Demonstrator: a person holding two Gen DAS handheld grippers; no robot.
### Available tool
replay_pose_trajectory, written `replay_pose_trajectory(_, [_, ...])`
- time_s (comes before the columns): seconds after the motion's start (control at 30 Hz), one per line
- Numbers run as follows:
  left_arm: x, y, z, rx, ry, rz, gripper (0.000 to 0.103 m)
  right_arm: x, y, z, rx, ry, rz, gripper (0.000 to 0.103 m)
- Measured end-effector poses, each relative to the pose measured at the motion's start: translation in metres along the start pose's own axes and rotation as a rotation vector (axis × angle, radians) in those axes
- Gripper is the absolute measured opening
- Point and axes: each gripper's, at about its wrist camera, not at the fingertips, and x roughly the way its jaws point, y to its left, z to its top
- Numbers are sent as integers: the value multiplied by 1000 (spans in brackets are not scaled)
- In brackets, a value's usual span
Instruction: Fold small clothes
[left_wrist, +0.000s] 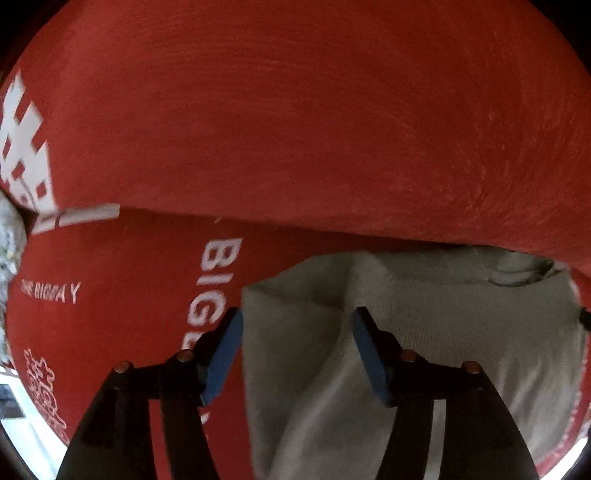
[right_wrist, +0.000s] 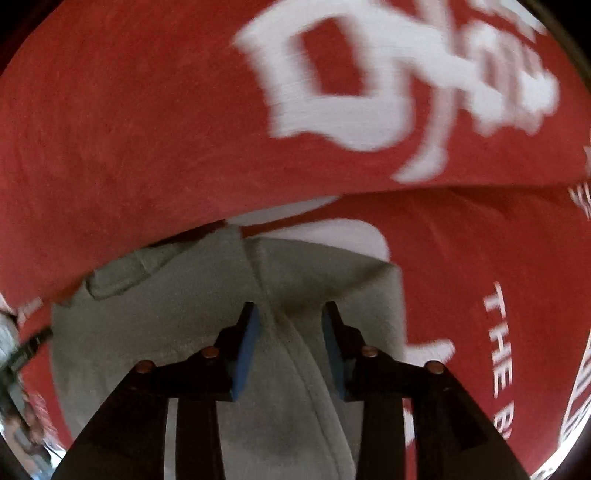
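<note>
A small grey-green garment (left_wrist: 443, 314) lies on a red cloth (left_wrist: 295, 110) printed with white letters and signs. My left gripper (left_wrist: 297, 317) points down over the garment's left edge; its blue pads stand wide apart and the fabric lies slack between them. In the right wrist view the same garment (right_wrist: 147, 332) fills the lower middle. A raised fold runs from it between the pads of my right gripper (right_wrist: 291, 310). Those pads stand apart and do not squeeze the fold. The garment's far edge is tucked under a bulge of the red cloth (right_wrist: 147, 129).
The red cloth forms a high fold just beyond the garment in both views. A pale grey, mottled thing (left_wrist: 7, 240) shows at the cloth's left edge, with a white surface (left_wrist: 14, 406) below it. A dark strap or cable (right_wrist: 29, 350) lies left of the garment.
</note>
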Motion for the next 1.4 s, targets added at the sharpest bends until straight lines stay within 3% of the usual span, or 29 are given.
replay_pose_trajectory(0.1, [-13,26,-20,-40,48,-68,62,-18,-20,-15,94,30,97,41])
replay_pose_trajectory(0.17, [-17,43,-44,-74,105,-135,62,-31,-35,-37,141,61,176,48])
replay_pose_trajectory(0.27, [-15,58,-85,-137,183,-238,62,-40,-67,-71,221,105,213,58])
replay_pose_trajectory(0.33, [-15,62,-113,-174,227,-280,62,-48,-87,-104,313,138,225,58])
replay_pose_trajectory(0.47, [-1,68,-148,-226,298,-280,62,-57,-116,-157,522,172,300,58])
replay_pose_trajectory(0.53, [6,70,-154,-265,310,-284,62,-47,-116,-165,548,175,327,58])
replay_pose_trajectory(0.6, [5,66,-151,-275,293,-238,62,-31,-117,-171,579,180,362,59])
replay_pose_trajectory(0.67, [7,61,-148,-262,276,-201,62,-19,-118,-173,602,177,348,55])
replay_pose_trajectory(0.7, [7,58,-147,-253,270,-189,62,-15,-118,-170,601,171,336,43])
replay_pose_trajectory(0.73, [5,55,-145,-238,260,-177,59,-14,-115,-166,580,172,331,22])
replay_pose_trajectory(0.77, [2,51,-144,-217,246,-168,46,-17,-112,-161,556,171,324,21])
replay_pose_trajectory(0.83, [-2,41,-142,-163,229,-156,38,-29,-106,-157,471,155,283,18])
replay_pose_trajectory(0.93, [-2,28,-148,-88,203,-104,38,-35,-98,-158,347,154,187,16])
replay_pose_trajectory(1.0, [3,23,-158,-53,202,-91,39,-25,-108,-167,340,190,139,16])
replay_pose_trajectory(1.13, [-7,23,-167,-24,217,-92,39,-26,-125,-180,395,215,175,15])
replay_pose_trajectory(1.2, [-13,21,-163,-11,217,-91,39,-37,-128,-182,386,221,145,15])
replay_pose_trajectory(1.33, [-38,15,-140,-4,149,-87,39,-63,-130,-171,381,148,87,19])
replay_pose_trajectory(1.4, [-45,8,-122,-15,115,-124,39,-74,-126,-159,356,109,121,20])
